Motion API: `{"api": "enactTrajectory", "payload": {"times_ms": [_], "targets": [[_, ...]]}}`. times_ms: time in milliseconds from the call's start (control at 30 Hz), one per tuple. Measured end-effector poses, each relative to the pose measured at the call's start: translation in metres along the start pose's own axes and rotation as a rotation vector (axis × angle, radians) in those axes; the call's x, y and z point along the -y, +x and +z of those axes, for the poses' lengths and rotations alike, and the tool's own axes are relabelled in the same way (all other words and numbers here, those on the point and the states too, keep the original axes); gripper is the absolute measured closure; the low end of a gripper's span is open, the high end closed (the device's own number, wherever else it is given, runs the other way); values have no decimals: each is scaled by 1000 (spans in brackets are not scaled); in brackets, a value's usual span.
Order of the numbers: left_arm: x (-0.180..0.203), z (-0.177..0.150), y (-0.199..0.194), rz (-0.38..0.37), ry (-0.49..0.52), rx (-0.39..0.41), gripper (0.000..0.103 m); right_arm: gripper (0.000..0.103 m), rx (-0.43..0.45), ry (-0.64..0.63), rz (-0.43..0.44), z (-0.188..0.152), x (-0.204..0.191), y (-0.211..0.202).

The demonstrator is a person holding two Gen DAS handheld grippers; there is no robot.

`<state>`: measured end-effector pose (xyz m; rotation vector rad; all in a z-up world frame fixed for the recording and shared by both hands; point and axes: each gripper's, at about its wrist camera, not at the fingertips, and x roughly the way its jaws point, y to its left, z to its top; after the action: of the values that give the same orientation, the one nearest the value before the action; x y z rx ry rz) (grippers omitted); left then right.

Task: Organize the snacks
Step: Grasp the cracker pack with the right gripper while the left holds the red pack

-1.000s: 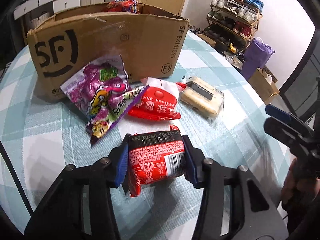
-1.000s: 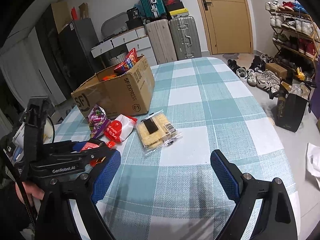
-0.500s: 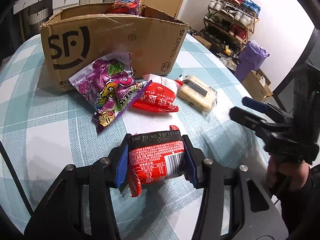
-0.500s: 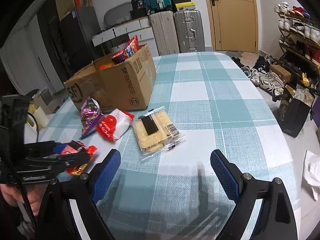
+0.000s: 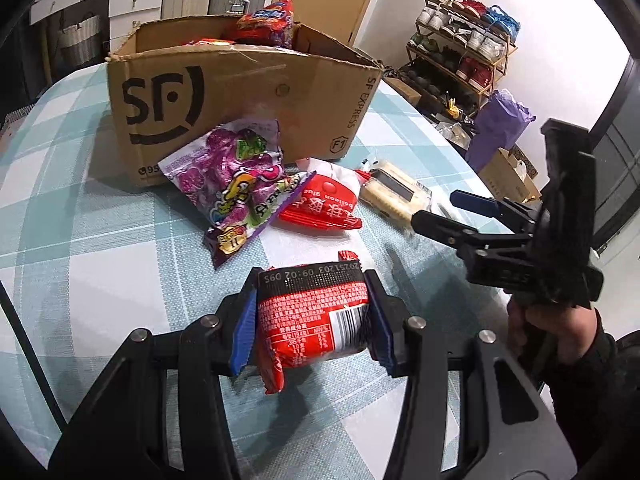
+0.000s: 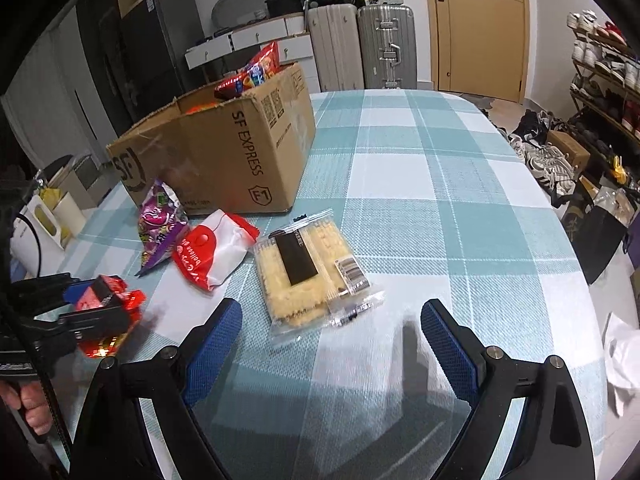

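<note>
My left gripper (image 5: 312, 320) is clamped on a small red snack pack (image 5: 312, 312), pads pressing both its sides, held above the checked desk (image 5: 100, 240) in front of the cardboard box (image 5: 240, 100). The pack's lower end is hidden behind the fingers; its small print is unreadable apart from a date code. In the right wrist view this pack (image 6: 104, 312) is blurred and half covered by the gripper fingers.

My right gripper (image 6: 332, 340) stands wide open with nothing between its pads, just short of the clear cracker pack (image 6: 304, 276), which lies flat on the desk near the box's front corner.

Next to the cracker pack, nearer the box's logo face, lies a red-and-white pouch (image 5: 324, 200). A purple candy bag (image 5: 236, 188) leans against the box front, overlapping the pouch's edge. More snack bags (image 5: 268, 24) stick up out of the box; the rest of its contents are hidden by the walls. My right hand (image 5: 560, 332) is cut off at the sleeve.
</note>
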<state>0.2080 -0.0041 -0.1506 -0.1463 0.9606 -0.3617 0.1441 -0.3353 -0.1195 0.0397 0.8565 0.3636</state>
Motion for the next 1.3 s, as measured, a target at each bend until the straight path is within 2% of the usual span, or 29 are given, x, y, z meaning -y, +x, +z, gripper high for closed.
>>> {"api": "enactTrajectory", "payload": {"times_ms": [500,667,733,967,1300], "targets": [[-29,-11,-29,13,-48,-5,57,10,-70,-137,-32,17,-22,34],[-33,-11,-37,15,-63,3,57,29,-81,-167,-33,24,-25,41],[-33,-11,-39,18,-64,7,57,42,-77,-174,-28,26,-26,43],[-29,-11,-50,21,-67,20,57,44,-66,-196,-17,20,-26,38],[-10,-13,-70,16,-47,45,57,44,-16,-113,4,13,-17,3]]}}
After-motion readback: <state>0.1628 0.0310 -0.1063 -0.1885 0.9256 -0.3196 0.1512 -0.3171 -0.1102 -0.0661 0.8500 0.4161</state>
